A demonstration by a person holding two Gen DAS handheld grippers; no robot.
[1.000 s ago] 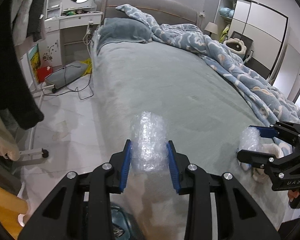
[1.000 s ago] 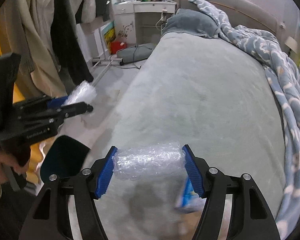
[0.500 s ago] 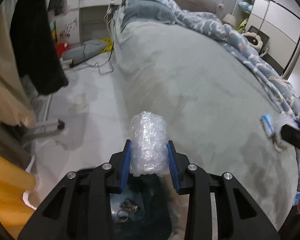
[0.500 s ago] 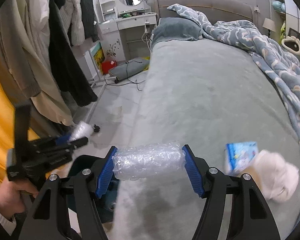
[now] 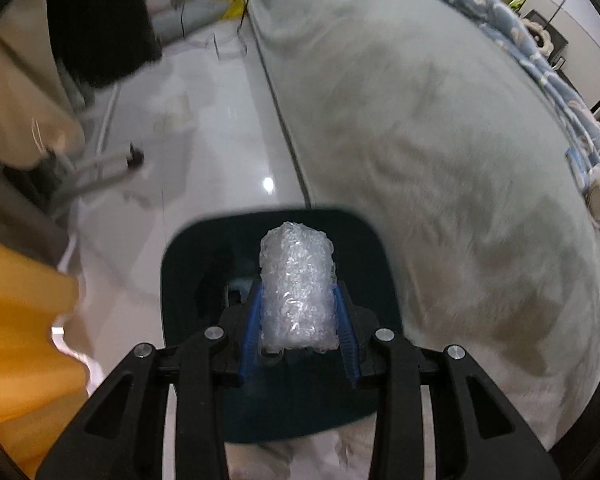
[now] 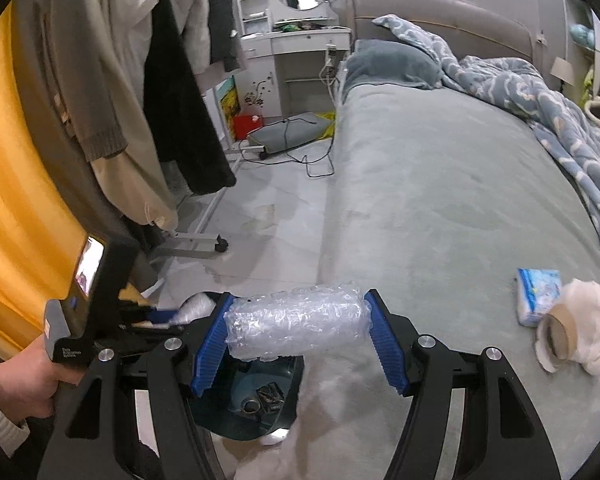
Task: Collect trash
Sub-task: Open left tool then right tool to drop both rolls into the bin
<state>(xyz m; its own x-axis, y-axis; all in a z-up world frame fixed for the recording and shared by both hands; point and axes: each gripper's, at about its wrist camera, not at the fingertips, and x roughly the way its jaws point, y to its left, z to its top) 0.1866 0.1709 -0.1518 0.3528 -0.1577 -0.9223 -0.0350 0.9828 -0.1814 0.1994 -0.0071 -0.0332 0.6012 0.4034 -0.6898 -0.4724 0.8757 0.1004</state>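
The step in hand looks to be the drop-off: the person is carrying two pieces of trash to the dark bin (image 5: pixel 188 264) standing on the floor just beside the bed's (image 6: pixel 440 200) near edge. The left hand-held gripper (image 5: pixel 298 320) is pointing steeply down and hovering directly over the bin's mouth, its blue pads (image 5: pixel 251 332) pressing both sides of an upright bubble-wrap roll (image 5: pixel 298 288), so it is clamped narrowly on that roll. The right hand-held gripper (image 6: pixel 298 336) is standing wider, its pads gripping the two ends of a second bubble-wrap roll (image 6: pixel 298 326) held crosswise, above the bin's bed-side rim rather than squarely over the opening. Some rubbish is already lying in the bin's bottom. The next move probably calls for spreading the left pads so the upright roll falls inside, then bringing the right hand-held gripper over the mouth and releasing too; the crosswise roll may need tilting to clear the rim. More trash is waiting near the bed's right edge: a blue tissue packet (image 6: pixel 538 294) and a crumpled white wad (image 6: pixel 580 328).
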